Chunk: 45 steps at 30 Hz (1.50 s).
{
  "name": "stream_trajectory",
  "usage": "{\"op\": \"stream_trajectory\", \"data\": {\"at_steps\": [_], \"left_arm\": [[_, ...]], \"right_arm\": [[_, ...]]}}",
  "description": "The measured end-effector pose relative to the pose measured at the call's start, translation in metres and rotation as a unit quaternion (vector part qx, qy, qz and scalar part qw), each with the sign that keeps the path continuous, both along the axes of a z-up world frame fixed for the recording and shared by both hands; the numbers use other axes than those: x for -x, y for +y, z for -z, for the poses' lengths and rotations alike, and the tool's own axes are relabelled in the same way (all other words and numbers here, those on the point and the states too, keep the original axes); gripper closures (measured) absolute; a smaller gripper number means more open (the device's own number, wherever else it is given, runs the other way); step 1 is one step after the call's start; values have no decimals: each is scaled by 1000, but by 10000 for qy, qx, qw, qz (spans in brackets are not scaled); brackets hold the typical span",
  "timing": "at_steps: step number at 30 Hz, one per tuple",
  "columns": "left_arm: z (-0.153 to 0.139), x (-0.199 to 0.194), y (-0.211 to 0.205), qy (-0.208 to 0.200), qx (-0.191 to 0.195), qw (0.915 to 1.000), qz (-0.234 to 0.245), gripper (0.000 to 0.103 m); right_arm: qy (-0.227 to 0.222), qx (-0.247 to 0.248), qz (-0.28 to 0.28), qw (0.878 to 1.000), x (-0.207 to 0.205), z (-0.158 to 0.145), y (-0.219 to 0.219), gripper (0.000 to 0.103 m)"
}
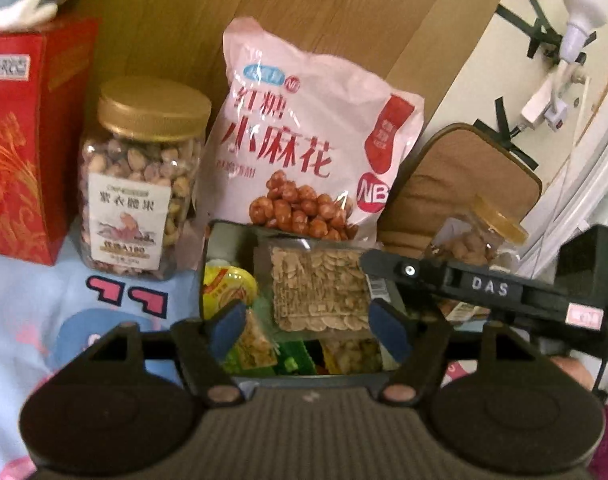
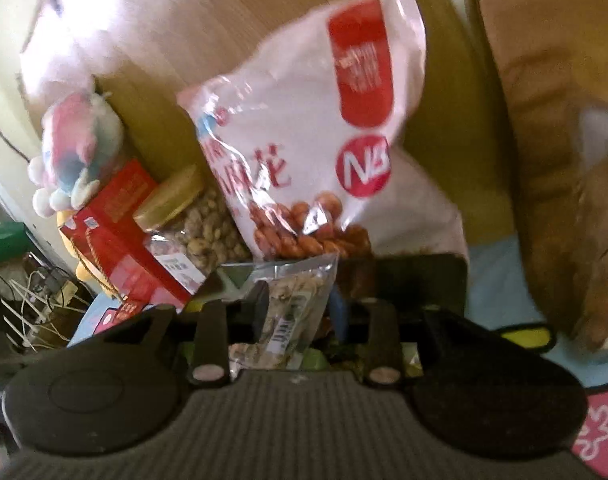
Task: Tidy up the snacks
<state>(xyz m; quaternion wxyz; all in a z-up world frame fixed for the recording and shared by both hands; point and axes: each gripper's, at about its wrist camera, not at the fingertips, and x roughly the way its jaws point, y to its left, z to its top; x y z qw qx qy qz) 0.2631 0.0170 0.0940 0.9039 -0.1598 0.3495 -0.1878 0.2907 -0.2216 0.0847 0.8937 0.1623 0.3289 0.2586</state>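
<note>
A dark open box (image 1: 208,248) holds several small snack packs. My left gripper (image 1: 310,330) is open just above its near side, fingers apart and empty. My right gripper (image 2: 298,312) is shut on a clear seed snack pack (image 2: 294,304) over the box; that pack shows in the left wrist view (image 1: 318,284), with the right gripper (image 1: 384,264) reaching in from the right. Behind the box stand a pink snack bag (image 1: 304,140), also in the right wrist view (image 2: 324,140), and a gold-lidded nut jar (image 1: 140,196), also in the right wrist view (image 2: 196,224).
A red gift box (image 1: 20,140) stands at the left with a plush toy (image 2: 76,152) on it. A brown cushion (image 1: 464,184) and a second small nut jar (image 1: 484,236) are at the right. A wooden headboard (image 1: 304,8) rises behind. Cables lie at left (image 2: 36,300).
</note>
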Motion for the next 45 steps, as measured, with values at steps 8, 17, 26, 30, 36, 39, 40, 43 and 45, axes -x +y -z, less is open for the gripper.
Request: {"op": "stream_trajectory", "data": {"at_steps": [8, 17, 26, 30, 36, 39, 40, 43, 45], "left_arm": [[-24, 39, -13, -262, -397, 9989, 3, 33], [-26, 99, -30, -397, -1076, 9932, -212, 33], [-10, 152, -33, -442, -1482, 9861, -606, 20], [-3, 175, -32, -526, -1601, 9822, -830, 10], [6, 201, -26, -475, -1696, 9799, -941, 8], [10, 214, -25, -492, -1783, 9775, -1013, 5], [11, 218, -25, -496, -1803, 9770, -1024, 4], [15, 230, -24, -509, -1853, 9751, -1111, 2], [16, 235, -23, -489, -1881, 9742, -1152, 0]], "right_arm": [[-287, 124, 489, 9983, 22, -12, -10, 66], [-498, -160, 760, 9957, 95, -14, -21, 66], [-1153, 78, 1224, 9857, 196, -7, -17, 62], [-1400, 361, 1309, 9808, 230, -4, -4, 58], [-1411, 338, 1265, 9813, 265, 2, 8, 50], [-1465, 307, 1236, 9810, 280, 3, 13, 41], [-1463, 272, 1232, 9812, 283, 2, 14, 41], [-1412, 173, 1289, 9814, 292, 2, 16, 36], [-1408, 148, 1369, 9804, 298, 3, 17, 24]]}}
